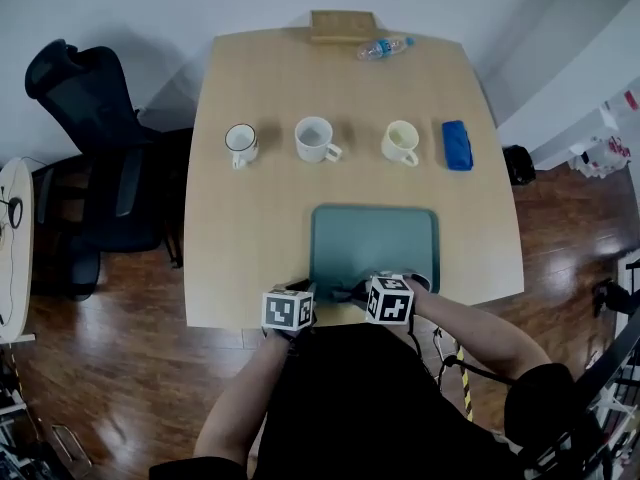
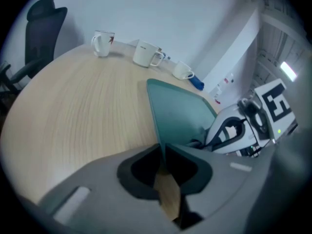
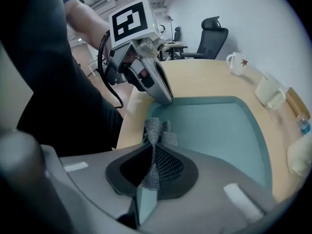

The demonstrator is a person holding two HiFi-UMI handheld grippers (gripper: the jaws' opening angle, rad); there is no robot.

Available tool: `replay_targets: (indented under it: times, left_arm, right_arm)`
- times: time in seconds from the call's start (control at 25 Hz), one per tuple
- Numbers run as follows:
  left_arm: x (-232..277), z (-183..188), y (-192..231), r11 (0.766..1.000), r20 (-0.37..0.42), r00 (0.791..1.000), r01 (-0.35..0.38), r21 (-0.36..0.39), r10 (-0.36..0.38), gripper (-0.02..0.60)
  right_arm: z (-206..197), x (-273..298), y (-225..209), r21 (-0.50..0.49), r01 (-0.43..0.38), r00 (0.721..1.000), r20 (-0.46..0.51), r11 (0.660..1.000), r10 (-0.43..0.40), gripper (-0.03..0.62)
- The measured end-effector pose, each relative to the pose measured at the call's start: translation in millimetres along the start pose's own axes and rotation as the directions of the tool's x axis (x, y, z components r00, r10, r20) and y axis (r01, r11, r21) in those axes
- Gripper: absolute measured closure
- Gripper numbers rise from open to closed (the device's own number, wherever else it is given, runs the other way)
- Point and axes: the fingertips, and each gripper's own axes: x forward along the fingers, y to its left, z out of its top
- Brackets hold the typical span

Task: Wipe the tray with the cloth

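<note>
The teal tray (image 1: 373,238) lies on the wooden table near its front edge. My left gripper (image 1: 305,290) is at the tray's near left corner; in the left gripper view the jaws (image 2: 163,152) are closed on the tray's thin rim (image 2: 157,126). Just to its right, my right gripper (image 1: 355,293) is shut on a grey mesh cloth (image 3: 157,130), which bunches out of the jaws onto the tray's near left part (image 3: 214,130). The left gripper (image 3: 165,99) shows in the right gripper view, resting on the tray's corner.
Three mugs (image 1: 240,141) (image 1: 316,139) (image 1: 400,142) stand in a row behind the tray, with a folded blue cloth (image 1: 458,145) to their right. A water bottle (image 1: 384,47) and a wooden box (image 1: 343,25) sit at the far edge. A black office chair (image 1: 95,148) stands to the left.
</note>
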Motion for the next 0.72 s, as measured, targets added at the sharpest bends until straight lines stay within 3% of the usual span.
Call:
replay_targets:
  times: [0.12,0.28,0.44,0.56,0.72]
  left_arm:
    - [-4,4,2,1.000,0.009,1.000,-0.007,0.009,0.006,0.540]
    - [0,1,-2,1.000,-0.005,1.000,0.007,0.011,-0.007,0.541]
    - [-4,2,0,1.000,-0.003,1.000,-0.031,-0.006,0.031,0.545]
    - [-8,6,4,0.998,-0.004,0.998,-0.069,-0.011,0.069,0.545]
    - [-4,5,2,0.998,0.001,0.998,-0.056,-0.027,0.056,0.546]
  right_arm:
    - [2,0,-5,0.064,-0.033,0.999,0.020,0.997,0.032,0.571]
    - [-4,-6,-16,0.046,-0.017,1.000,0.026,0.999,0.016,0.571]
    - [-23,-23,-70,0.047,0.099,0.995,-0.015,0.994,-0.099,0.571]
    - [-40,-39,-127,0.108,0.174,0.985,-0.019,0.979,-0.173,0.569]
    - [-54,-58,-186,0.143,0.264,0.965,-0.045,0.954,-0.260,0.571]
